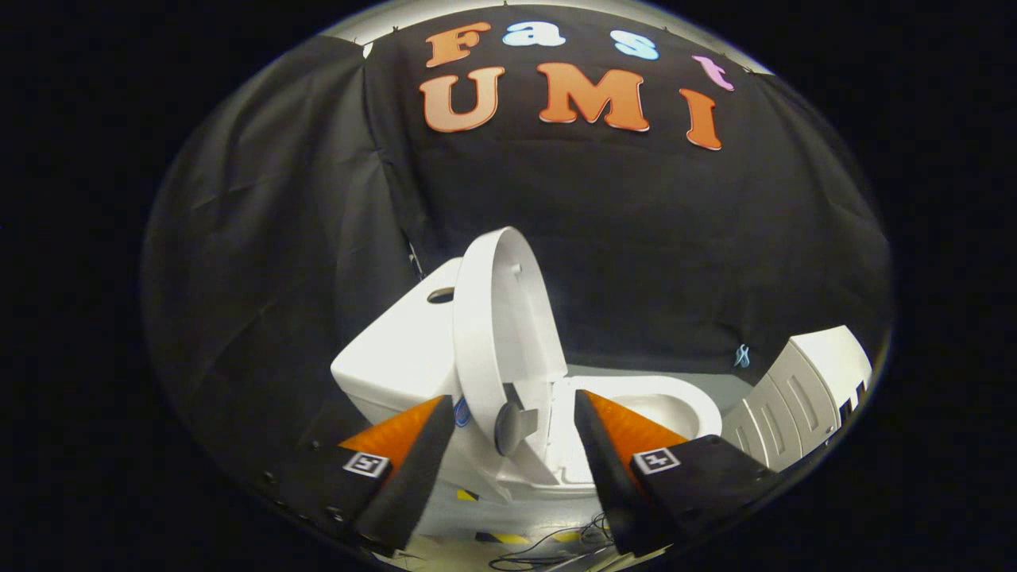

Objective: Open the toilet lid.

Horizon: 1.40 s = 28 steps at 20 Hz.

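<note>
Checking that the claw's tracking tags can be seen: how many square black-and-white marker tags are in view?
2. One marker tag sits on the left finger of the open claw, the other tag on the right finger. The raised toilet lid stands between and beyond the fingers.

We see a black cloth wall [262,262] | grey floor [715,381] with cables [548,548] | white ribbed unit [802,397] beside the wall

Toilet lid [496,334] stood upright against tank [397,349], bowl [675,405] beyond spread, empty gripper [516,429] fingers; cabinet [802,397] right of bowl.
</note>
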Tool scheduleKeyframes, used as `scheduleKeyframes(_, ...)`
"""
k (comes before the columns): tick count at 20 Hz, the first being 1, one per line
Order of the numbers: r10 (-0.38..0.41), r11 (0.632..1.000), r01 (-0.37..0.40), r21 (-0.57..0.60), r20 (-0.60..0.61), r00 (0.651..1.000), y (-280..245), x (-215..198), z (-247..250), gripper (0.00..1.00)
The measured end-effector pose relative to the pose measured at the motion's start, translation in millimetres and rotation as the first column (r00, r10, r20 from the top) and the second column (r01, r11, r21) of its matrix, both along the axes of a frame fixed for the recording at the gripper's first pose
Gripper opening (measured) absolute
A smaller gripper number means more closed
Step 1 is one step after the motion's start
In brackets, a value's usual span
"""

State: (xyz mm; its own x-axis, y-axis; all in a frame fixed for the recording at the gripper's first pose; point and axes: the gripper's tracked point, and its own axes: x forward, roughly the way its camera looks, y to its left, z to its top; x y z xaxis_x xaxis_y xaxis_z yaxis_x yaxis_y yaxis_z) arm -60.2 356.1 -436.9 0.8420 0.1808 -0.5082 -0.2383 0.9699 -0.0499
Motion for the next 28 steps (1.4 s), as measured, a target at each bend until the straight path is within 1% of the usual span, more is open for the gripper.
scheduleKeyframes(1,-0.009,1.000,0.009,0.016,0.031,0.999,-5,2,16,1.00)
scheduleKeyframes(7,-0.040,0.993,0.024,0.119,0.129,0.991,-42,8,104,1.00)
scheduleKeyframes(12,-0.070,0.990,0.042,0.136,0.207,0.976,-96,10,165,0.99)
scheduleKeyframes(20,-0.089,0.994,0.064,0.091,0.301,0.950,-186,13,217,0.99)
scheduleKeyframes(25,-0.098,0.991,0.062,0.115,0.341,0.935,-238,10,229,0.99)
scheduleKeyframes(28,-0.121,0.988,0.079,0.129,0.355,0.927,-270,13,239,0.99)
